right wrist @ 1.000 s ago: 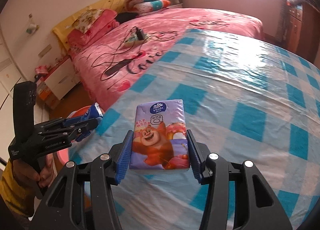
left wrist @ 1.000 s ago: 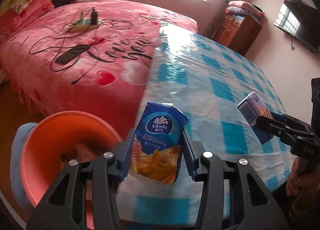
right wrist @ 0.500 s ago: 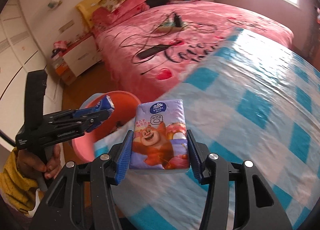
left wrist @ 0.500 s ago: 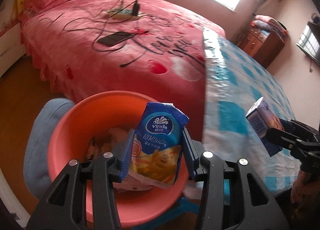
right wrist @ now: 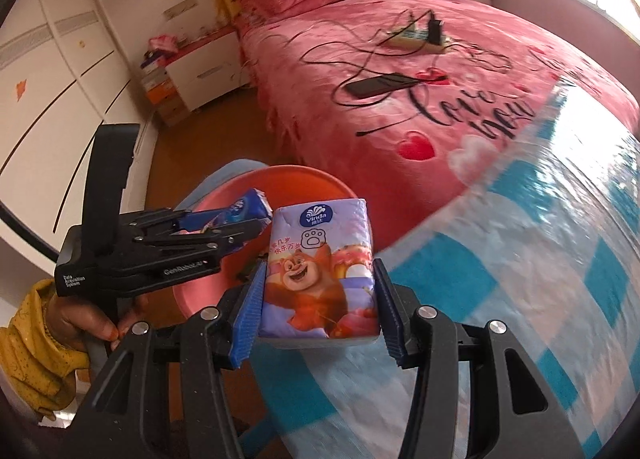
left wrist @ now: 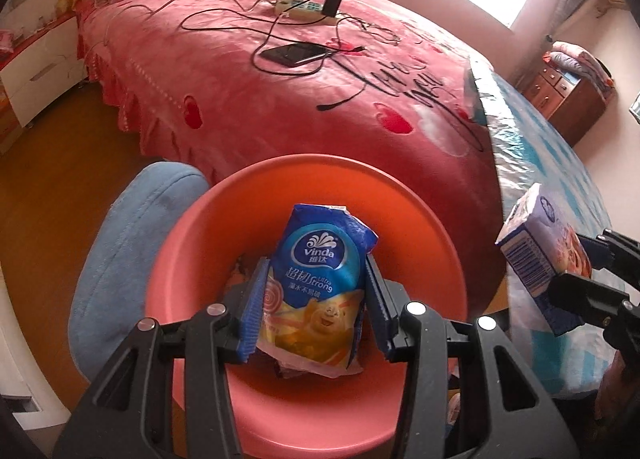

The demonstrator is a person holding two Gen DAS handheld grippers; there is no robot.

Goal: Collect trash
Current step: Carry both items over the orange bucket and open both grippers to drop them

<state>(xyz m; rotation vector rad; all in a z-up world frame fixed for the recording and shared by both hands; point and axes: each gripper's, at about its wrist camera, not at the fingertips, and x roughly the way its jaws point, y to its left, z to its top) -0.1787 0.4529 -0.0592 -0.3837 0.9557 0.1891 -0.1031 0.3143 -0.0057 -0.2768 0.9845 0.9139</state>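
1. Left claw (left wrist: 314, 305) is clenching the blue Vinda tissue pack (left wrist: 316, 287), blue pads pressing both of its sides.
2. The blue pack is hanging directly over the orange-pink basin (left wrist: 200, 259), with crumpled trash (left wrist: 240, 271) lying in the bottom, partly hidden behind the pack.
3. The basin is sitting on a blue stool (left wrist: 120, 243) on the wooden floor (left wrist: 52, 163), just beside the near edge of the bed (left wrist: 280, 107).
4. Right claw (right wrist: 318, 301) is grasping the purple bear-print tissue pack (right wrist: 320, 275), pads on its left and right sides, pack standing upright between them.
5. In the right wrist view the purple pack is hovering over the near left corner of the blue-checked cover (right wrist: 540, 259), with the basin (right wrist: 304, 179) to its left and slightly farther.
6. In the left wrist view the right claw (left wrist: 576, 279) is showing at the right edge, holding the purple pack (left wrist: 536, 255) beside the basin rim, not over it.
7. In the right wrist view the left claw (right wrist: 240, 231) is sitting above the basin with the blue pack (right wrist: 236, 213) poking out of its tip.
8. Far on the bed: a phone (left wrist: 294, 53), a power strip (left wrist: 304, 9) and loose cables lying on the pink blanket.
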